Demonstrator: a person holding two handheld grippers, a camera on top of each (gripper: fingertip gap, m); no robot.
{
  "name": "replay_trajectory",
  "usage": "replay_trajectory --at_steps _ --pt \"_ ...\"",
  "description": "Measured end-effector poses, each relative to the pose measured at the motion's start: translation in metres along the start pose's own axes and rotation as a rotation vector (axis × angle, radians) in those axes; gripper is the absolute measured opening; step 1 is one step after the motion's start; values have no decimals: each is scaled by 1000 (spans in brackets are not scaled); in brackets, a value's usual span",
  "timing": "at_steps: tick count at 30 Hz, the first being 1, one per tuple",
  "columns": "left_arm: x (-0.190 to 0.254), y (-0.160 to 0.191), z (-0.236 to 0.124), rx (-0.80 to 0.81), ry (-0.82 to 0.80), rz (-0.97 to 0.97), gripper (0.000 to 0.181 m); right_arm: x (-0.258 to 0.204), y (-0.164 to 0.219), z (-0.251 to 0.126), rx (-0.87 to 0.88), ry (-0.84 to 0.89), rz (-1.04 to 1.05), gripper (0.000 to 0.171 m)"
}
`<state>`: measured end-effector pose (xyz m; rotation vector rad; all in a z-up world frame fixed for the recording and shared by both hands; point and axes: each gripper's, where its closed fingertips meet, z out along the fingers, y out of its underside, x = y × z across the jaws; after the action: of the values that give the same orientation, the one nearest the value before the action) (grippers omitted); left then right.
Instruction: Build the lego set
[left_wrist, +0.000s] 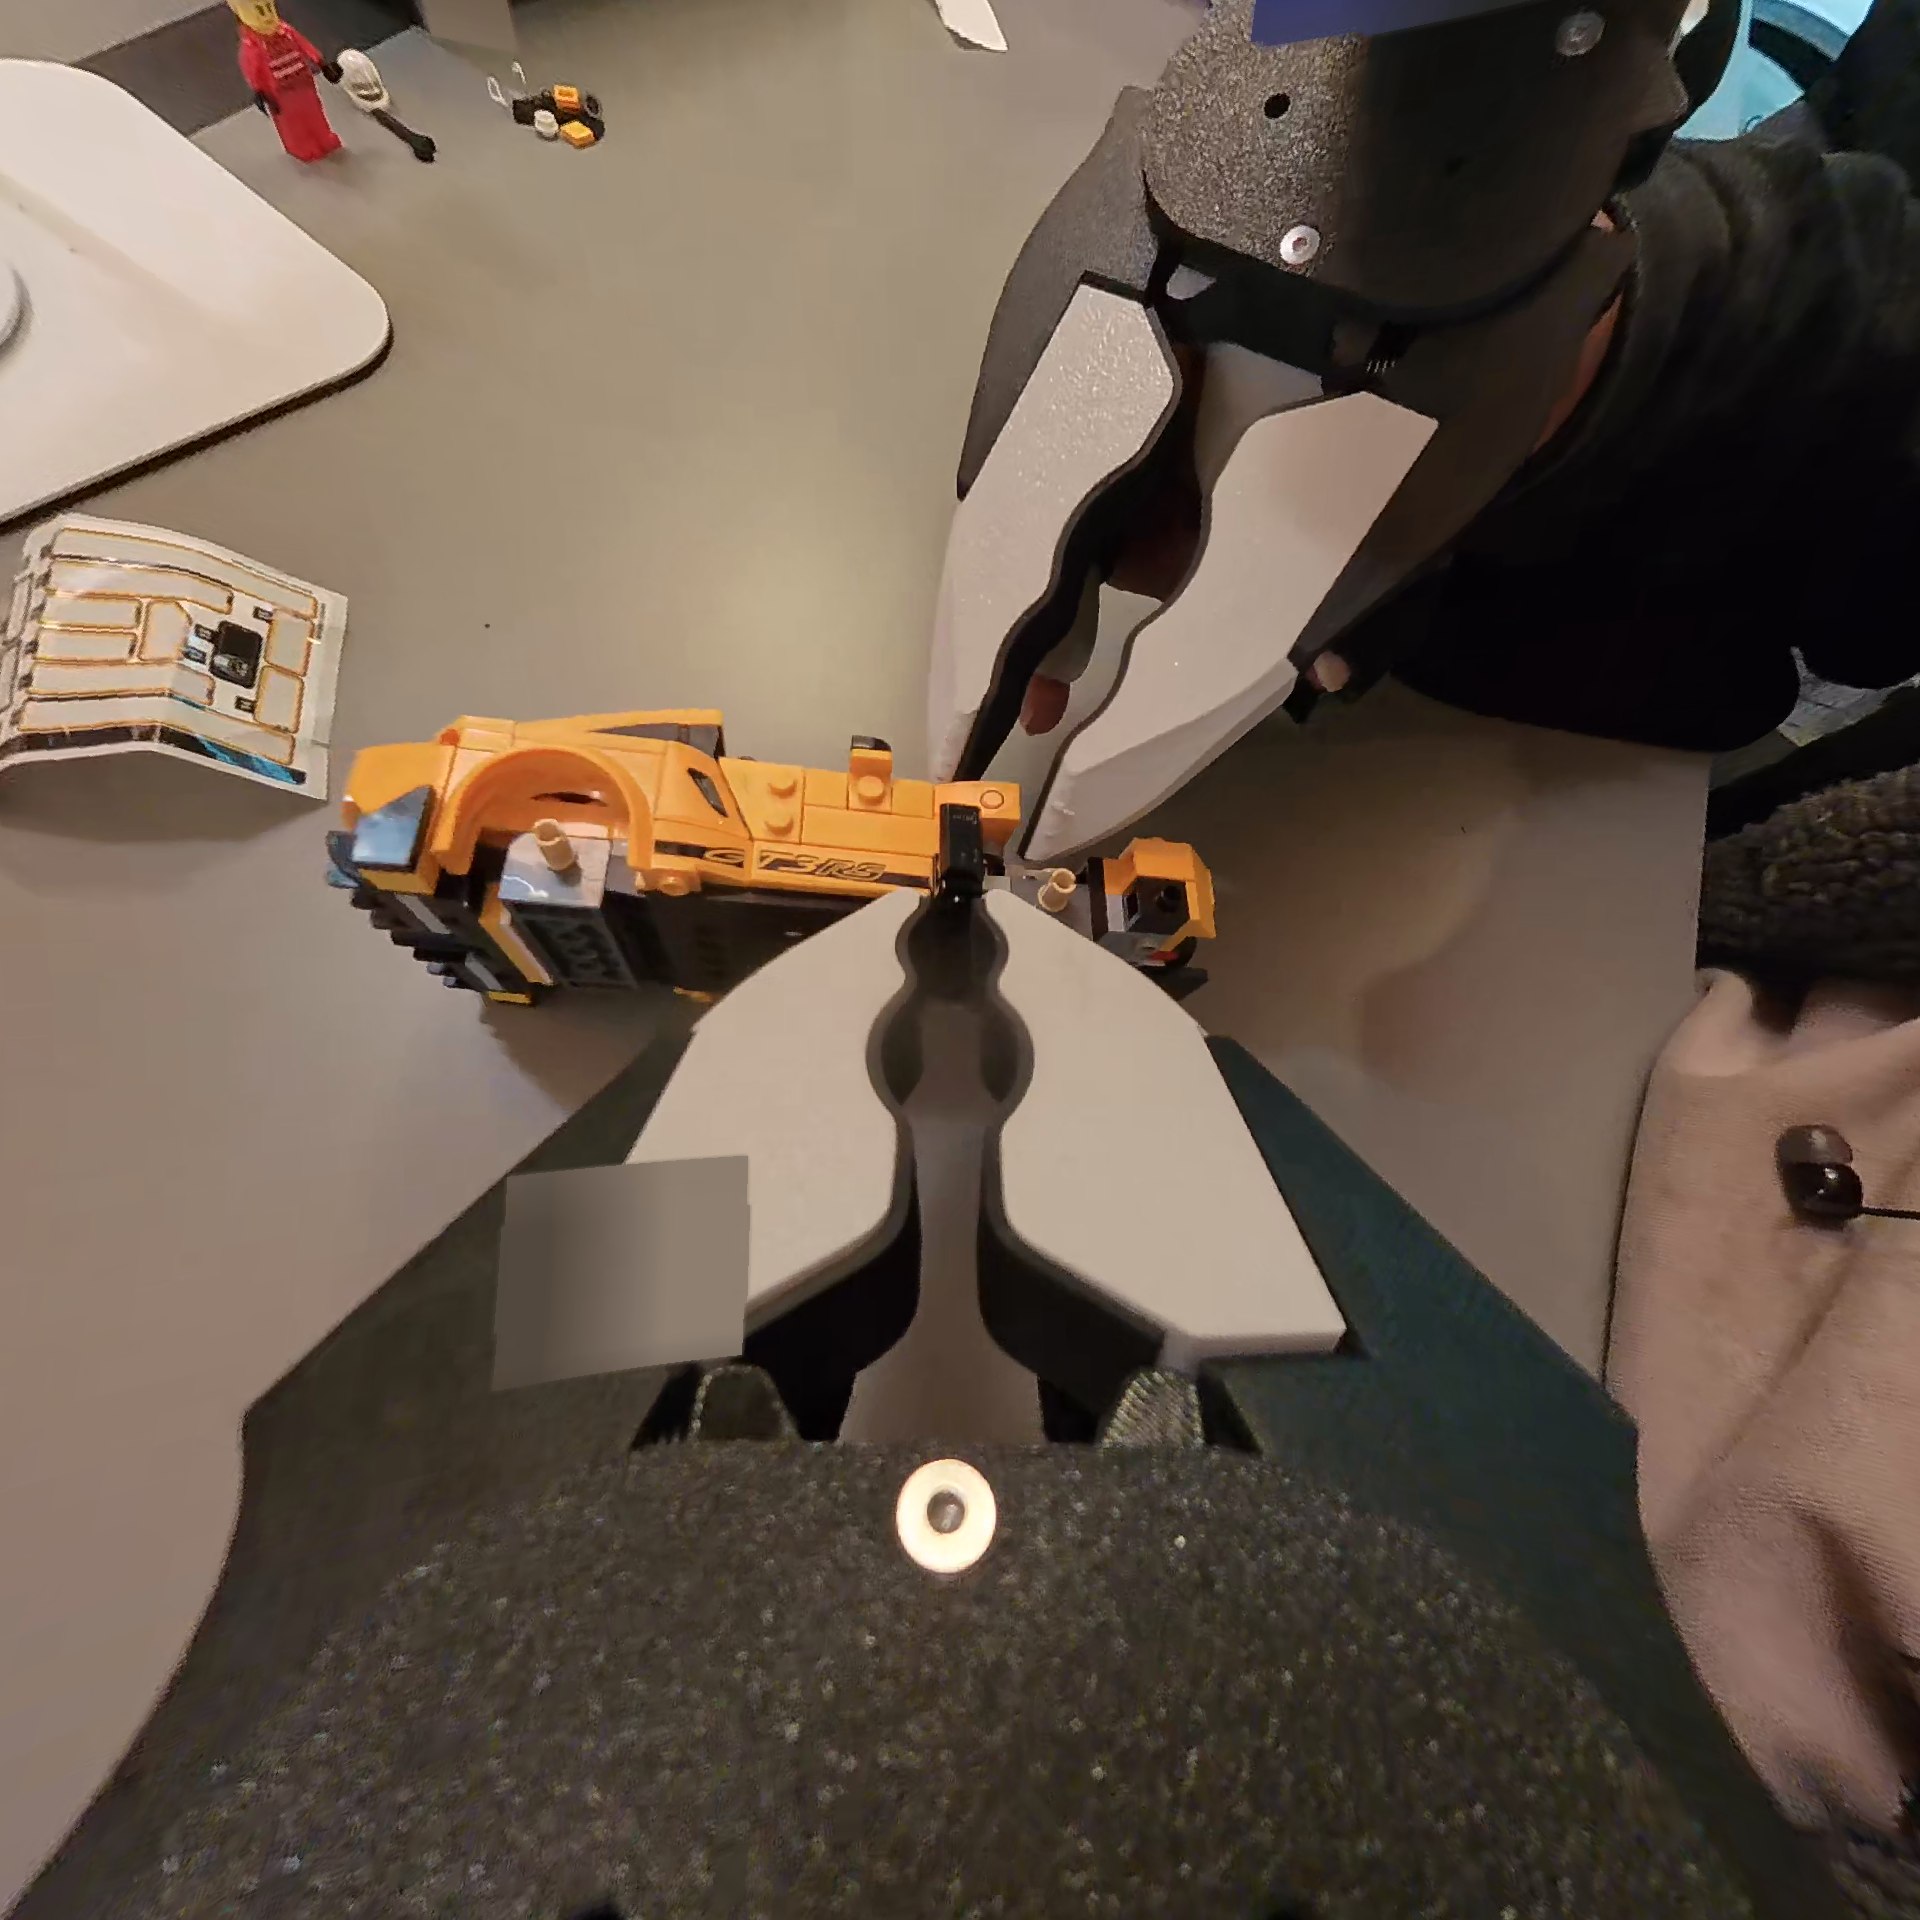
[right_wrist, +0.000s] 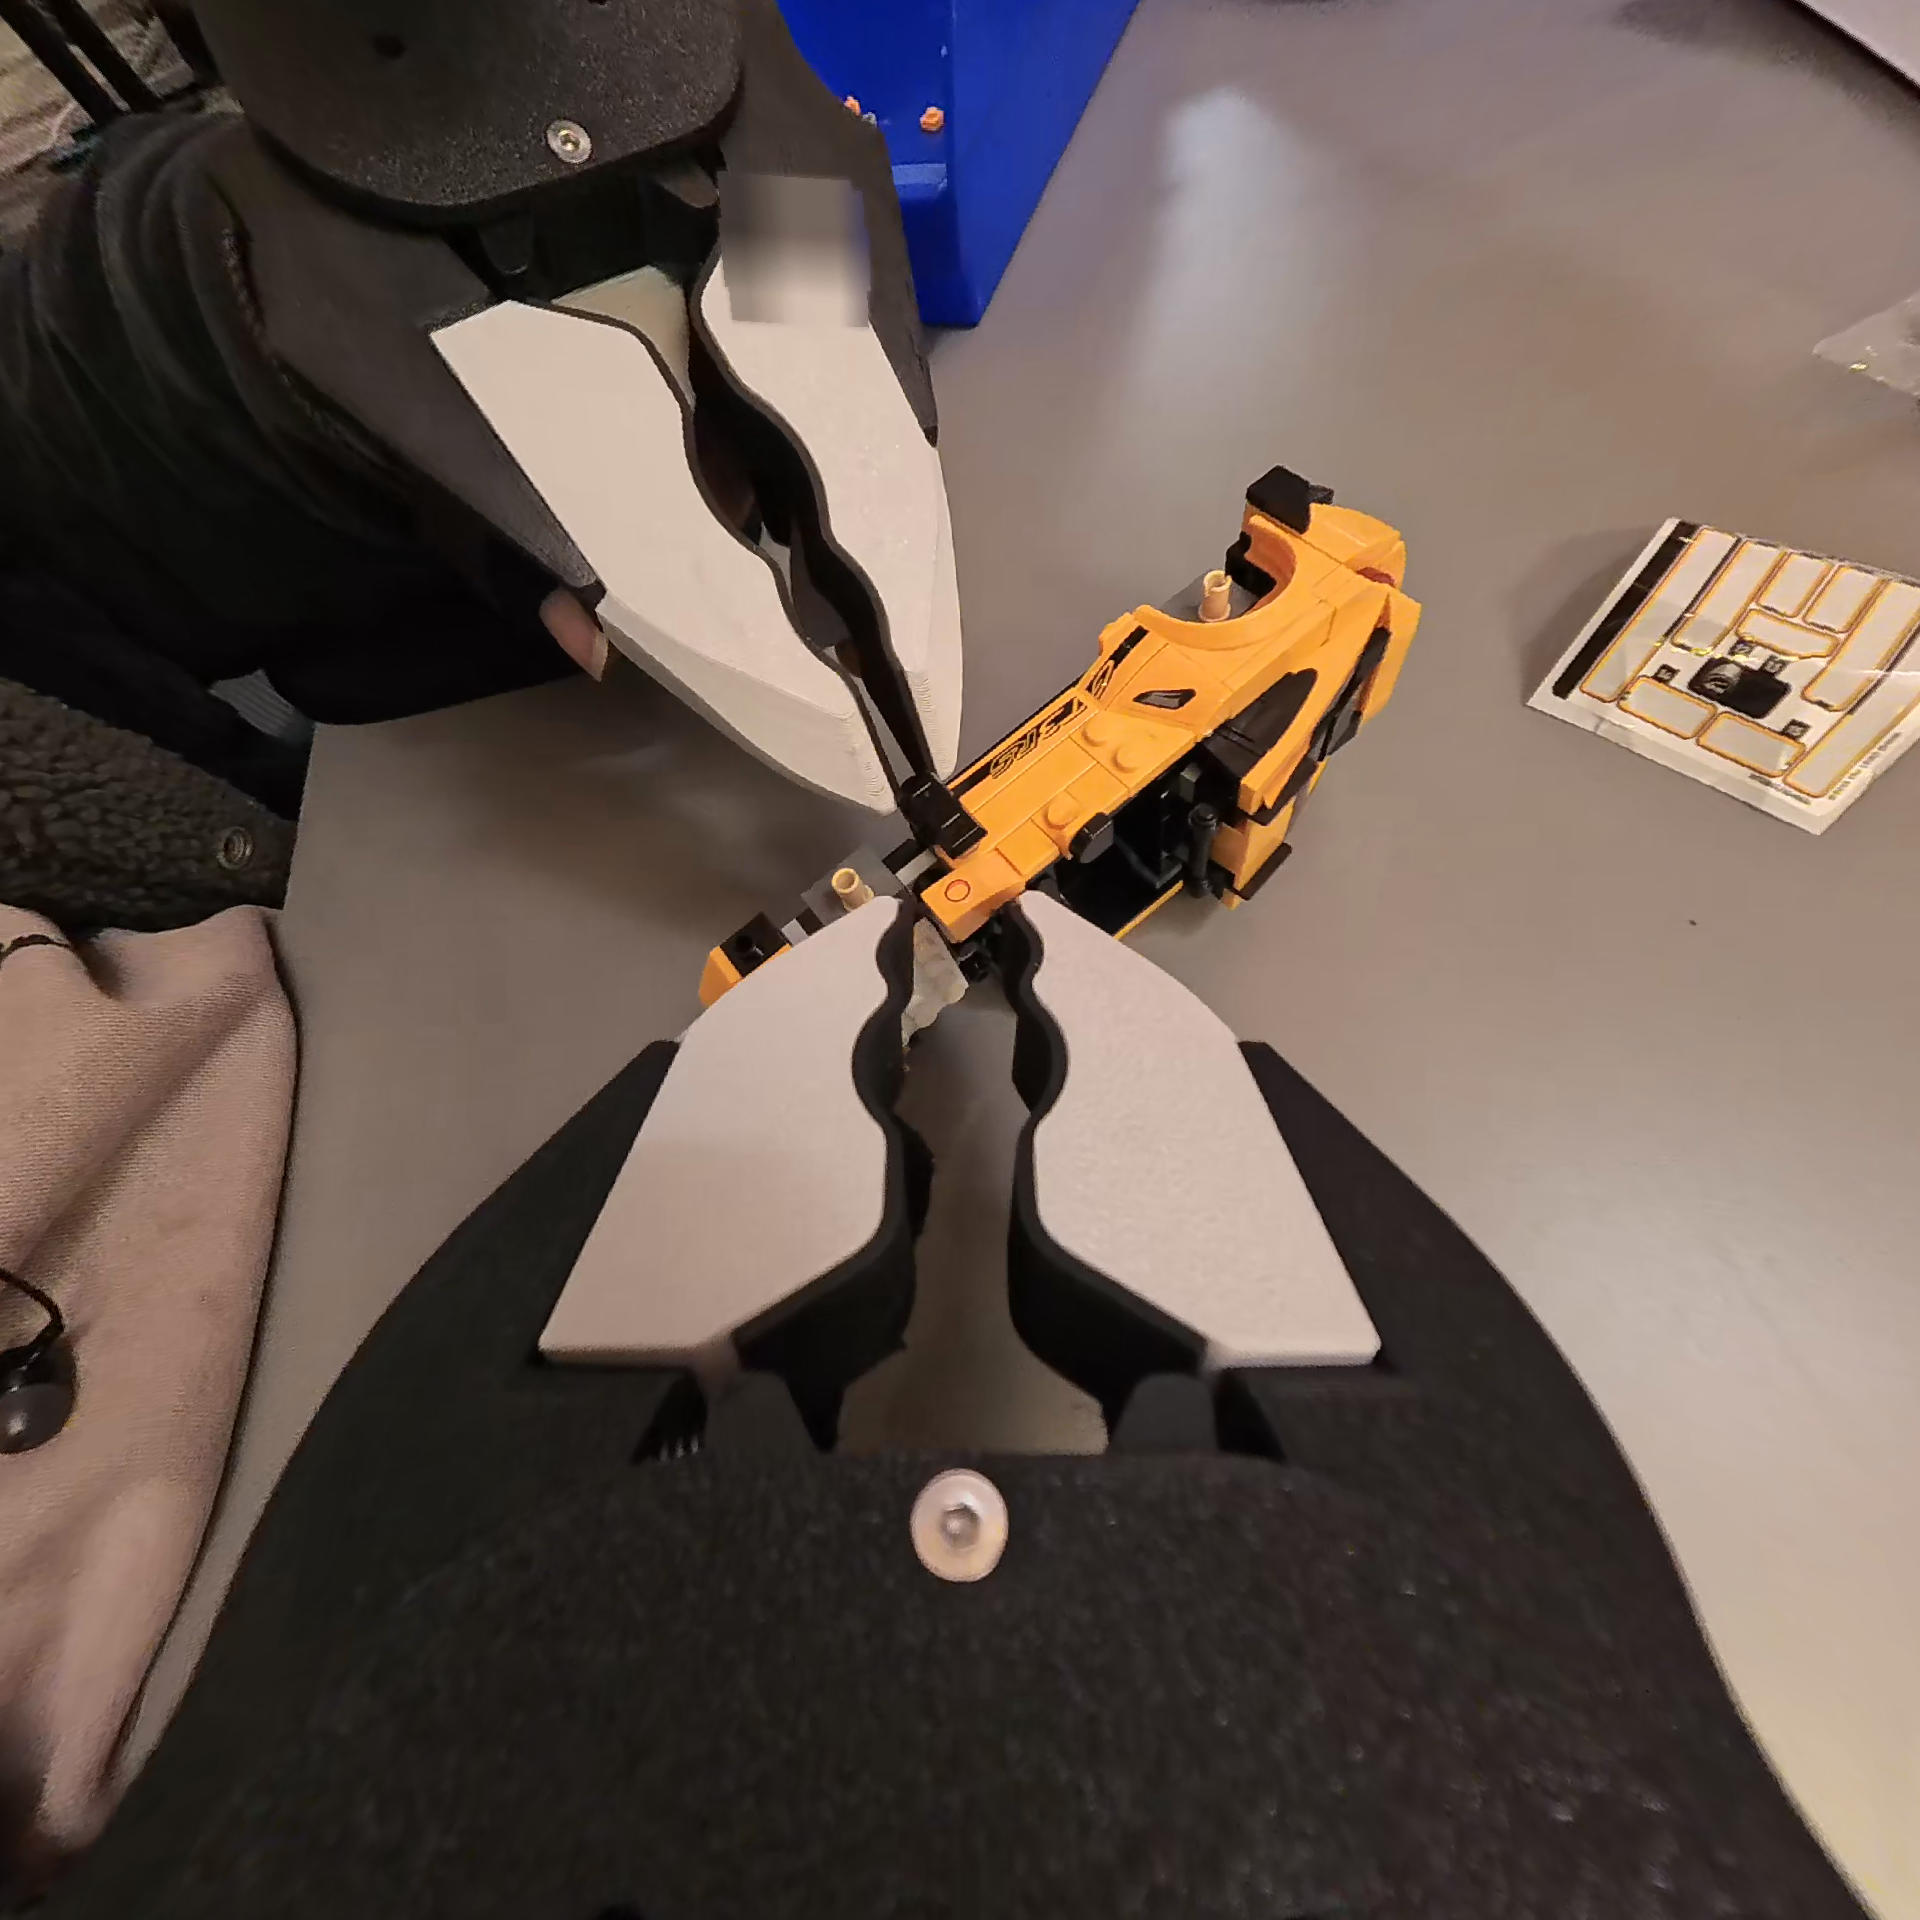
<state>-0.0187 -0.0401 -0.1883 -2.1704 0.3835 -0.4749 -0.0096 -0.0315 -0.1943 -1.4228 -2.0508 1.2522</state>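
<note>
An orange and black lego car (left_wrist: 665, 831) lies on its side on the grey table; it also shows in the right wrist view (right_wrist: 1174, 727). My left gripper (left_wrist: 956, 902) is shut on a small black piece (left_wrist: 961, 844) and holds it against the car's orange side panel. In the right wrist view that gripper (right_wrist: 916, 792) comes in from the upper left with the black piece (right_wrist: 940, 816) at its tips. My right gripper (right_wrist: 958, 920) is shut on the car's near end. In the left wrist view it (left_wrist: 1016, 836) reaches down from the upper right.
A sticker sheet (left_wrist: 166, 655) (right_wrist: 1745, 675) lies beside the car. A red minifigure (left_wrist: 286, 88), a white helmet (left_wrist: 364, 78) and a small pile of loose parts (left_wrist: 561, 114) sit far off. A white pad (left_wrist: 156, 312), a blue box (right_wrist: 966, 156) and beige cloth (left_wrist: 1787, 1351) border the area. Less than 4 cm separates the two grippers' tips.
</note>
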Motion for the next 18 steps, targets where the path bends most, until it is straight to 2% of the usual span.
replay_trajectory --at_steps 14,18 --pt "0 0 2 -24 -8 -25 4 7 -3 -15 -44 22 -103 16" --pt "0 -2 2 -31 -7 -23 4 11 -9 -16 -71 57 -241 15"
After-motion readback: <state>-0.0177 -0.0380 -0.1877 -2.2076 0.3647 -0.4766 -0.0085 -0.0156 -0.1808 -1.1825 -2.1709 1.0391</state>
